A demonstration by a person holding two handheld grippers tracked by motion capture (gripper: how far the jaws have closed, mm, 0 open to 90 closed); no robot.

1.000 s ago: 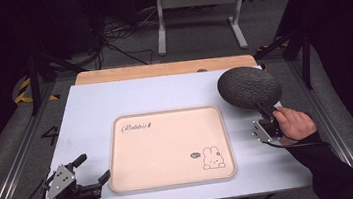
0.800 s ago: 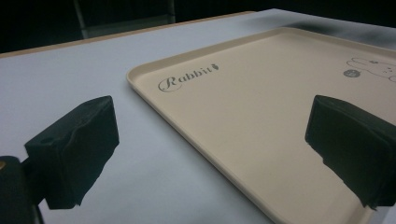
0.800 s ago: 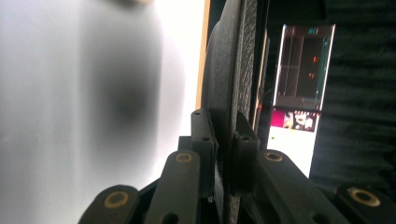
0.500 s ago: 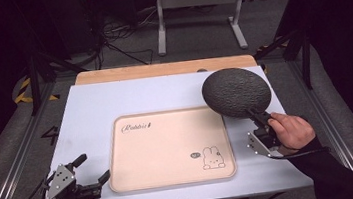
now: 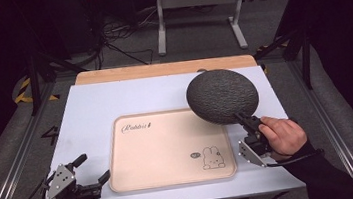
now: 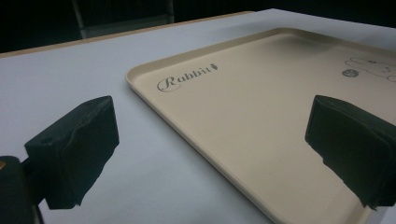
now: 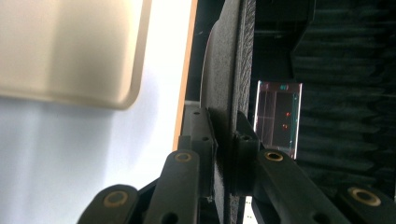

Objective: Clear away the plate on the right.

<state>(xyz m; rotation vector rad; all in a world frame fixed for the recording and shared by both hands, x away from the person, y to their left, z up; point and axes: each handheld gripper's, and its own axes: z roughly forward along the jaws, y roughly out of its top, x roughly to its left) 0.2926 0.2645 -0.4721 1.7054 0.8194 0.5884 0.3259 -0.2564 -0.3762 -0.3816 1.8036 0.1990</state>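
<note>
A: What is sitting nearest to the person?

B: The left gripper (image 5: 91,168) is lying at the near left corner of the white table (image 5: 94,104), held by a hand, with its black jaws standing wide apart just beside the tray (image 5: 172,170). Between them there is nothing.

A: And the tray?

B: It is a beige rectangle with rounded corners and a low raised rim, smooth and matte, lying flat with its long side running left to right. A script word and a small rabbit drawing (image 5: 213,157) are printed on it.

A: What is the right gripper (image 5: 243,120) doing?

B: Its jaws are pressing together on the edge of a dark grey round plate (image 5: 222,96), rough and speckled. The plate is tilting up on its edge above the far right corner of the tray, its underside facing the camera.
</note>
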